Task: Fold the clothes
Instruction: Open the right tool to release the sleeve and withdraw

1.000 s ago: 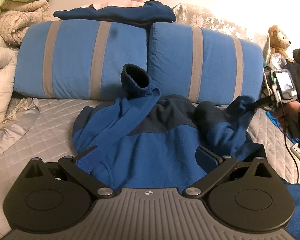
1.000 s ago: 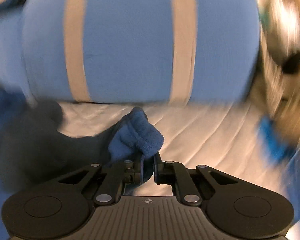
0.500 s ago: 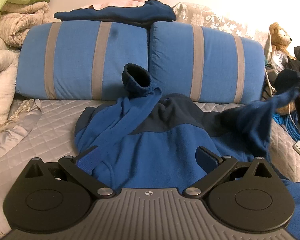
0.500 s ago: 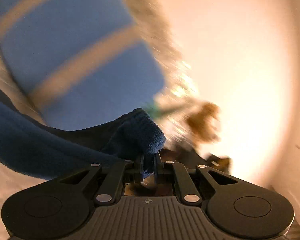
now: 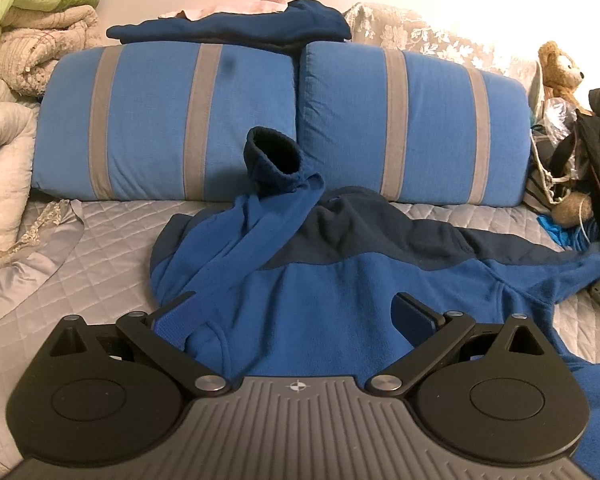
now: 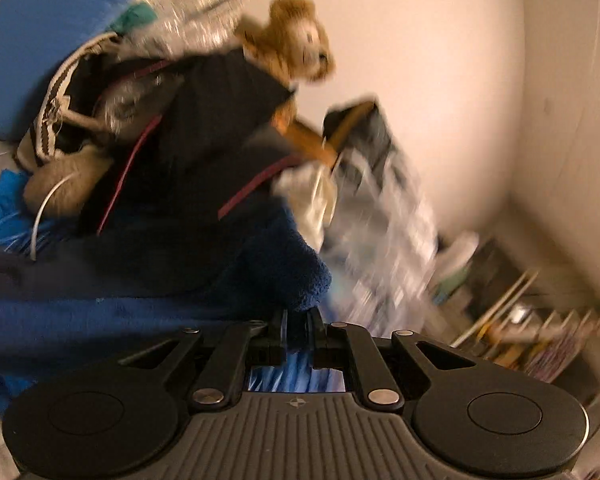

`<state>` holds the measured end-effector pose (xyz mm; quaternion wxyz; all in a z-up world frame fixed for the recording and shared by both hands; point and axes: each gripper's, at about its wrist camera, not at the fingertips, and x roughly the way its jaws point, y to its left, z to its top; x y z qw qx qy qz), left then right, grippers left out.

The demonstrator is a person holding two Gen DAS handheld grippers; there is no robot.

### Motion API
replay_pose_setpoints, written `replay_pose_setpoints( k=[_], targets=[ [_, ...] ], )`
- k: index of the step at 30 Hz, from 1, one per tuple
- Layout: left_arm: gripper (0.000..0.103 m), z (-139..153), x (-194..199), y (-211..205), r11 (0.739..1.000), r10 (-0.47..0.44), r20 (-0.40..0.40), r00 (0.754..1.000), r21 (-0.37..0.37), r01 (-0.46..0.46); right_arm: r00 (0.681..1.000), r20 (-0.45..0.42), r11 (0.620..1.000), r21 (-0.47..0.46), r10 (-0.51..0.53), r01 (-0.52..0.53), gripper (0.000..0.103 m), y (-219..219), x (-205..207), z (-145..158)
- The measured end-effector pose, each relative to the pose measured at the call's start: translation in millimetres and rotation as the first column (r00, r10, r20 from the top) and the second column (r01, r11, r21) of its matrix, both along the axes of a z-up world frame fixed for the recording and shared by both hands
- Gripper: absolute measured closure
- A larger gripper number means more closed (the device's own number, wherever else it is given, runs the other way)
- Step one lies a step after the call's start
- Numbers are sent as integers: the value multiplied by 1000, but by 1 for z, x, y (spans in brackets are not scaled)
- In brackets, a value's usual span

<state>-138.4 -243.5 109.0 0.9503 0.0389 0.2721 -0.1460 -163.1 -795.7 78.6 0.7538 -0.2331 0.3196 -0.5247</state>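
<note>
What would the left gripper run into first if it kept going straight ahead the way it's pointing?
Most likely the blue fleece jacket lying on the bed: the open left gripper already hangs over its body. Beyond it stand the striped blue cushions, though depth is hard to judge.

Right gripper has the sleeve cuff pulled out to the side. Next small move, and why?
Probably lower the cuff onto the bed and release. The right gripper is shut on it, and the sleeve already looks stretched out sideways from the fleece. The other sleeve still lies across the body, and the left gripper hangs open above it.
</note>
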Motion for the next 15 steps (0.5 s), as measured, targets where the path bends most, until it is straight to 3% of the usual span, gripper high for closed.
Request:
replay_pose_setpoints(
  k=[7, 8, 9, 11, 12, 15],
  targets=[
    [0, 0, -1, -1, 1000, 0, 1, 1000, 3, 0, 996, 83, 988, 153, -43, 30, 87, 3, -14, -27],
    [0, 0, -1, 0, 1000, 0, 2, 1000, 2, 0, 994, 102, 983, 184, -48, 29, 73, 5, -17, -27],
    [0, 0, -1, 0, 1000, 0, 3, 1000, 1, 0, 991, 122, 976, 214, -55, 27, 47, 8, -20, -27],
    [0, 0, -1, 1, 1000, 0, 3, 1000, -1, 0, 984, 170, 963, 268, -44, -3, 21, 18, -26, -23],
    [0, -1, -1, 1, 1000, -1, 3, 1000, -2, 1, 979, 201, 956, 291, -26, -34, 14, 26, -29, -20],
    [0, -1, -2, 2, 1000, -1, 4, 1000, -1, 1, 956, 293, 927, 351, 24, -131, 9, 51, -36, -9]
  ],
)
